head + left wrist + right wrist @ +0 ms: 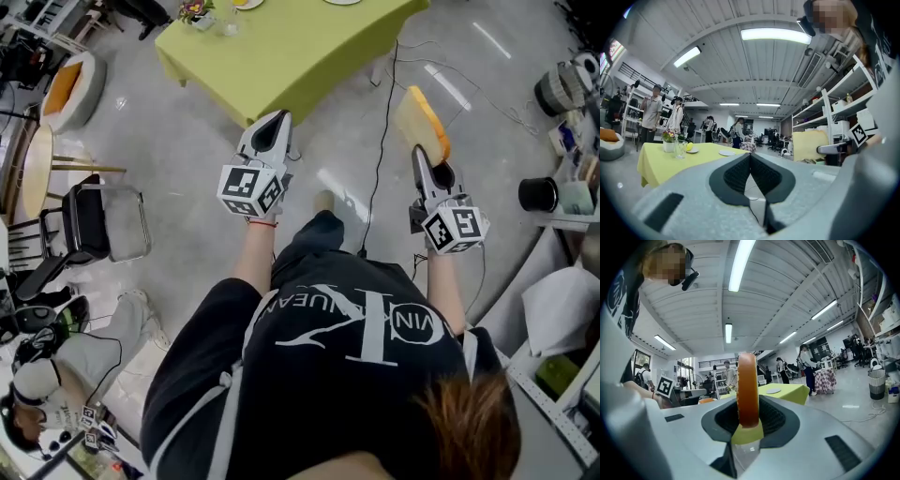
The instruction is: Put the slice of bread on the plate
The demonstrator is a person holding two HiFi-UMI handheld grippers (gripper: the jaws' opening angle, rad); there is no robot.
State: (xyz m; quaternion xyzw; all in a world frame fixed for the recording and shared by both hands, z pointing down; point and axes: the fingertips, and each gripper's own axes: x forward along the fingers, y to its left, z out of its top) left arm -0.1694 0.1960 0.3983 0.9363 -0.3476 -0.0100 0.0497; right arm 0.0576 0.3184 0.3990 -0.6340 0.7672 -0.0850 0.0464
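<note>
In the head view my right gripper (424, 155) is shut on a slice of bread (422, 120), which stands upright on its edge between the jaws. The right gripper view shows the slice's brown crust (748, 390) edge-on between the black pads. My left gripper (274, 122) is shut with nothing in it, and its pads meet in the left gripper view (751, 157). Both grippers point level toward a table with a yellow-green cloth (281, 47). A white plate (726, 153) lies on that table and also shows as the plate (773, 391) in the right gripper view.
A glass and a small flower vase (669, 140) stand on the table's near corner. A black chair (89, 220) and a cushion seat (67, 89) are on the left, shelves (572, 187) on the right. A cable (380, 150) runs across the floor. Several people stand beyond the table.
</note>
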